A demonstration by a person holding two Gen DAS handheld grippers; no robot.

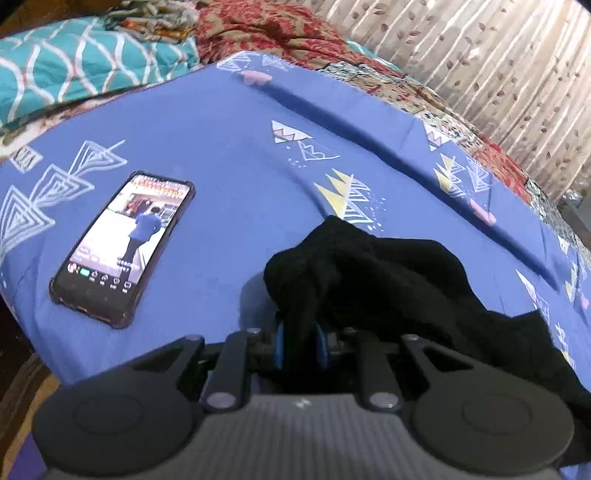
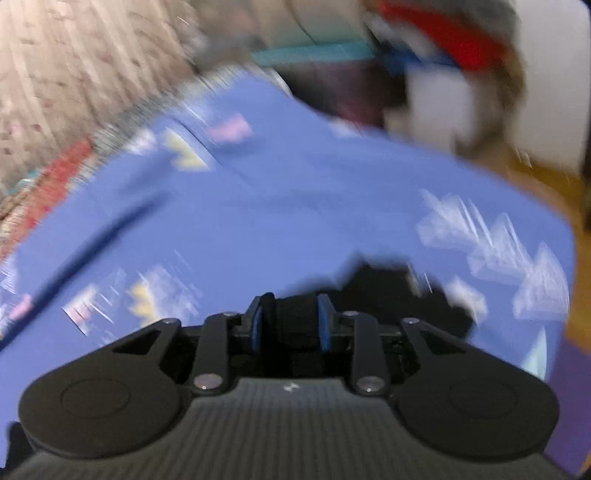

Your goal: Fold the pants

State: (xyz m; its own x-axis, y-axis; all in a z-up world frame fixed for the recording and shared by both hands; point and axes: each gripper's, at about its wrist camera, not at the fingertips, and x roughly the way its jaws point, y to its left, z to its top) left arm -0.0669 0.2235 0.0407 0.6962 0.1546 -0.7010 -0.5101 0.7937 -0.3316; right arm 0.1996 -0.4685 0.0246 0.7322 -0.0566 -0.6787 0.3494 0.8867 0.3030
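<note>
The black pants [image 1: 388, 280] lie bunched on the blue patterned sheet [image 1: 229, 155], spreading toward the lower right of the left wrist view. My left gripper [image 1: 300, 343] is shut on a fold of the pants, with black cloth pinched between its blue pads [image 1: 279, 345]. In the blurred right wrist view, my right gripper [image 2: 290, 325] holds black pants cloth [image 2: 384, 291] between its blue pads [image 2: 325, 326], just above the sheet [image 2: 295, 192].
A phone [image 1: 122, 247] with a lit screen lies on the sheet to the left of the pants. A teal pillow [image 1: 81, 74] and red-patterned bedding [image 1: 273, 33] lie at the far edge. A leaf-print curtain [image 1: 498, 62] hangs behind the bed.
</note>
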